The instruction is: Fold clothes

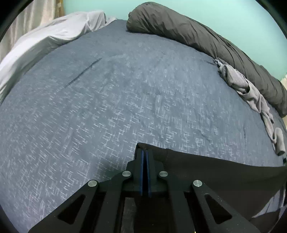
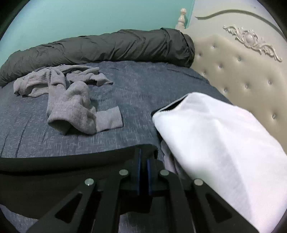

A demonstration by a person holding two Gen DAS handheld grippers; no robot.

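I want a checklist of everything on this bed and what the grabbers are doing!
Surface: blue bedspread, mostly flat.
Job's things: black garment, edge stretched between both grippers; crumpled grey clothes farther back.
Clutter: white pillow; dark rolled duvet; pale sheet.
Grippers: left hand-held gripper and right hand-held gripper each shut on the garment.
Cables: nothing seen.
Surroundings: teal wall; cream tufted headboard.

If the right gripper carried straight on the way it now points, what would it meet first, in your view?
Probably the crumpled grey garment on the blue bedspread. The right gripper, shut on the black garment, points over open bedspread toward it; depth is unclear.
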